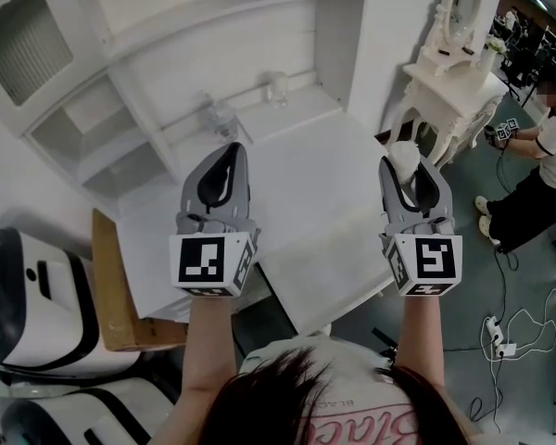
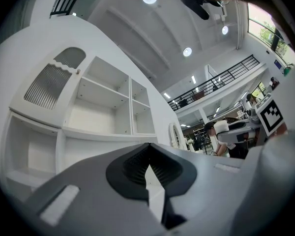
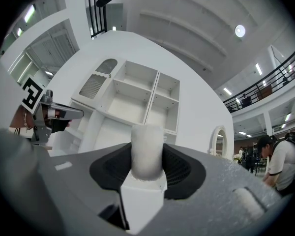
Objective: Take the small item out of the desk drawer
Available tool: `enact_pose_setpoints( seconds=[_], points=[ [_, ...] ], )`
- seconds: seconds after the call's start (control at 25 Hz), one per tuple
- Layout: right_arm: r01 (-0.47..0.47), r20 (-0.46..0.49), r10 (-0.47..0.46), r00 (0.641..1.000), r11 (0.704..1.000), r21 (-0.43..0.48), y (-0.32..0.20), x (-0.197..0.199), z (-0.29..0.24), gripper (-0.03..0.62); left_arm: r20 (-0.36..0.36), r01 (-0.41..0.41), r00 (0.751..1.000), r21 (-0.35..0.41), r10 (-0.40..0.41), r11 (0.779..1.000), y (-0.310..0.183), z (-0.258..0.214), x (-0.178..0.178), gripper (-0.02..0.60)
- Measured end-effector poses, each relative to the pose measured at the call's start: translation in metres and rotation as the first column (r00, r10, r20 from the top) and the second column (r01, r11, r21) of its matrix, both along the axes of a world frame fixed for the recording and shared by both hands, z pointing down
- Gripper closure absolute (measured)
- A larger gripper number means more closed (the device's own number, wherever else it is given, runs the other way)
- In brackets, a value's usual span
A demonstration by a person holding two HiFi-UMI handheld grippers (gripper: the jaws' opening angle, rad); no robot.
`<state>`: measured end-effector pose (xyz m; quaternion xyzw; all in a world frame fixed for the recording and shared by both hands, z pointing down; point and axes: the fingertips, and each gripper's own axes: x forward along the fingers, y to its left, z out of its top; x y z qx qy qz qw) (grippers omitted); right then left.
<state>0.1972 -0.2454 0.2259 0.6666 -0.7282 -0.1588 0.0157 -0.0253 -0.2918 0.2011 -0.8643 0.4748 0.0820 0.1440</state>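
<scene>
Jaws of the three-o'clock right tool (image 1: 412,179) are pinching a fuzzy white cylinder (image 3: 146,146) to carry it off the table (image 1: 324,193); left tool (image 1: 224,170) is hovering pressed together.

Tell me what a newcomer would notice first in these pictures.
The right gripper clamps a small white fuzzy roll in front of the white shelves. The left gripper beside it is shut and empty. A white dressing table stands at the head view's upper right.
</scene>
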Motion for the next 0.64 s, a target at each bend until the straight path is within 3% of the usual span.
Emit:
enact_pose_setpoints(
  seconds=[0.64],
  points=[
    [-0.021, -0.026, 0.021, 0.999, 1.0, 0.023, 0.0027, 0.0094, -0.0067, 0.418, -0.005, 0.029, 1.0, -0.002, -0.029, 1.0, -0.0041, -0.0033, -0.0087, 0.567]
  ],
)
